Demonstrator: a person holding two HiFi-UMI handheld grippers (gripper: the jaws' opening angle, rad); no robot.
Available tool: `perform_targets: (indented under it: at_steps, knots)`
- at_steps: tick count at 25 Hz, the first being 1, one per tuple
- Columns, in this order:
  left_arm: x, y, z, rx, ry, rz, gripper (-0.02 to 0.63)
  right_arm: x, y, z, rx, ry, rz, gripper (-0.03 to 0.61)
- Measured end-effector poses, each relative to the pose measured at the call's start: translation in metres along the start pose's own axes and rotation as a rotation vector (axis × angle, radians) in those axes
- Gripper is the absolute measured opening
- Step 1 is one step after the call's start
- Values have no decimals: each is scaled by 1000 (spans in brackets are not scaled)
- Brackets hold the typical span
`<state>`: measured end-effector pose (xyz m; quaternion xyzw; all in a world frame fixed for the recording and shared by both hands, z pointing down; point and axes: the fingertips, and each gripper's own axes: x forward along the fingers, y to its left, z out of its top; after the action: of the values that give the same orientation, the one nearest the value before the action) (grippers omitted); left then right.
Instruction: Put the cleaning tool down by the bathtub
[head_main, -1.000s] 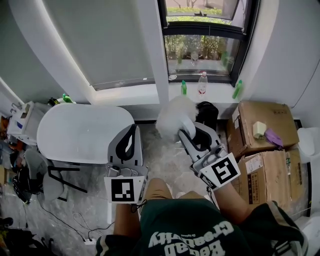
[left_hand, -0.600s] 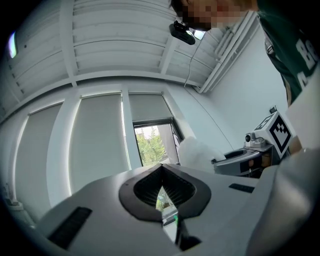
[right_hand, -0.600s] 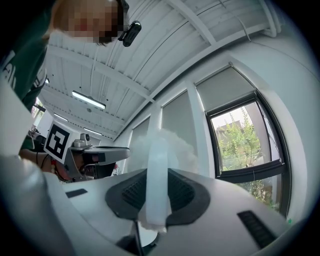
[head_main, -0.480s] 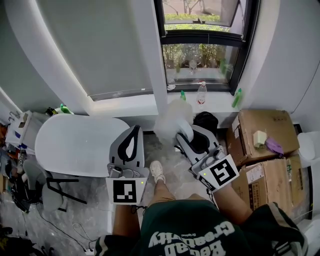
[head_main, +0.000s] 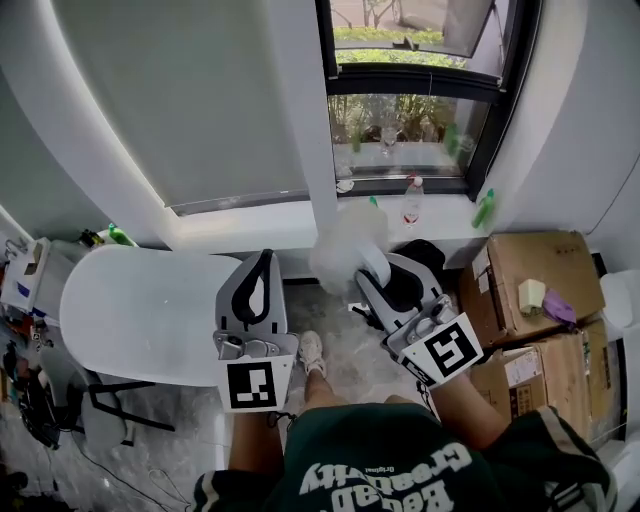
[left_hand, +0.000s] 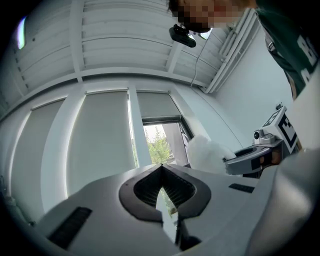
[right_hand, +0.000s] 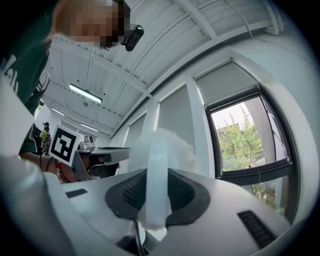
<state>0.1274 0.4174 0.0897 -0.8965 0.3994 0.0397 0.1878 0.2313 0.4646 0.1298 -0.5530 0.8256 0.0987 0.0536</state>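
Plainly the duster (head_main: 350, 240) is at the middle of the head view, its pale handle pinched in the right gripper (head_main: 378, 272) so the fluffy head clears the floor. The bathtub (head_main: 140, 310) lies at lower left, some way from the duster. The left gripper (head_main: 262, 262) is spare, its jaws together on nothing.

Grey marbled floor (head_main: 338, 322) with white bathtub (head_main: 140, 310) at left, cardboard boxes (head_main: 525, 265) at right
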Motion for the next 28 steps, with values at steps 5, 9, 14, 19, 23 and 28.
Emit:
perform_targets:
  at_steps: [5,9,14,19,23,28]
  knots:
    - [57,65,-36,19,24,-12,8,90,-24,-19,13,11,-23,92]
    - [102,106,-47,22,11,2,8,143,-38,-27,25,26,-19,92]
    - [140,137,-60,12,-4,-4,8,185,-57,-36,32,33,-40,92]
    - [164,157,-74,4,16,-7,8,212,-68,-48,47,59,-40,92]
    - [173,166,-87,3,36,-19,8,227,-72,-61,63,85,-37,92]
    - [180,176,-100,10,49,-24,8,241,-76,-71,82,105,-31,92]
